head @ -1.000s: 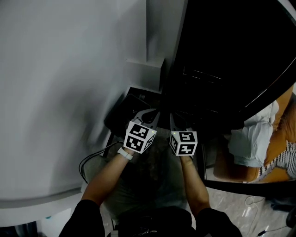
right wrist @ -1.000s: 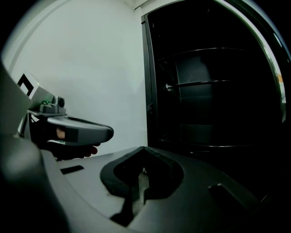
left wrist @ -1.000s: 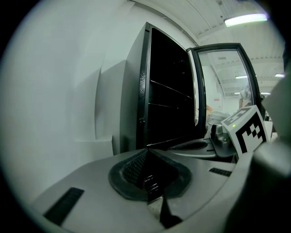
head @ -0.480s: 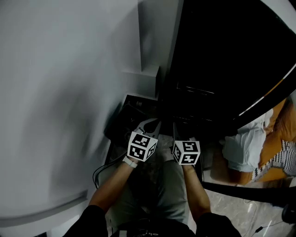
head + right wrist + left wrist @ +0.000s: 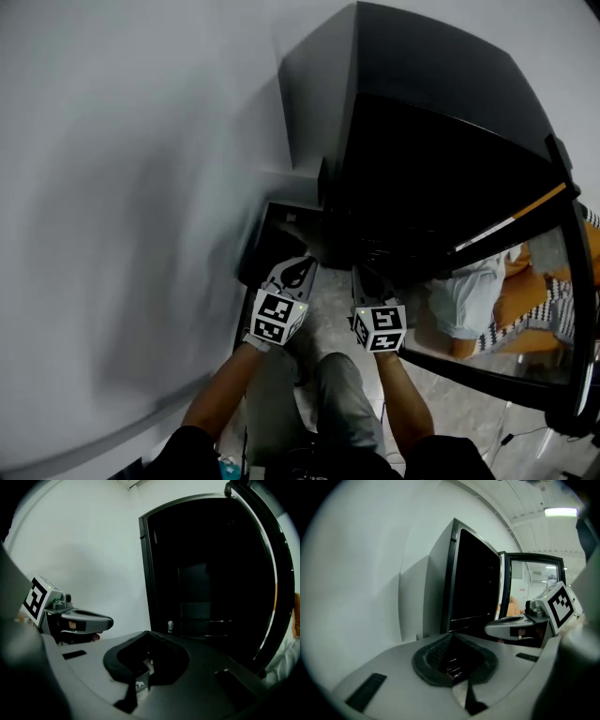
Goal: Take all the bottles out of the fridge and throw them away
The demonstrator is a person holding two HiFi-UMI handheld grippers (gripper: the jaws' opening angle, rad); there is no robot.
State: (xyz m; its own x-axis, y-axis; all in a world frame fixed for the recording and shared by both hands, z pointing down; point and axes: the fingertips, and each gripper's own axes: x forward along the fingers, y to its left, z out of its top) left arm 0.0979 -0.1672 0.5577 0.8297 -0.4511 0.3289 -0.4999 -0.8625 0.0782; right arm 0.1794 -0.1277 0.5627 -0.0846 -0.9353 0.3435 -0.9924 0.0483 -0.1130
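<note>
Fridge top [image 5: 441,70], head view only.

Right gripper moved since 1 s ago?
Yes: the right gripper has slid down the frame, off the fridge front to its lower edge; the camera shifted too.

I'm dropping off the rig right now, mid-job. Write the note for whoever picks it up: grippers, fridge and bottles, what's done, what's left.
Left gripper: jaws shut, nothing between them, held up in front of the fridge.
Right gripper: jaws shut, empty, level with the left one and close beside it.
Fridge: black; its glass door appears to stand open to the right. The inside is too dark to make out any bottles.
Done: door apparently open; nothing picked up.
Left: find the bottles on the shelves, take each one out and throw it away.
</note>
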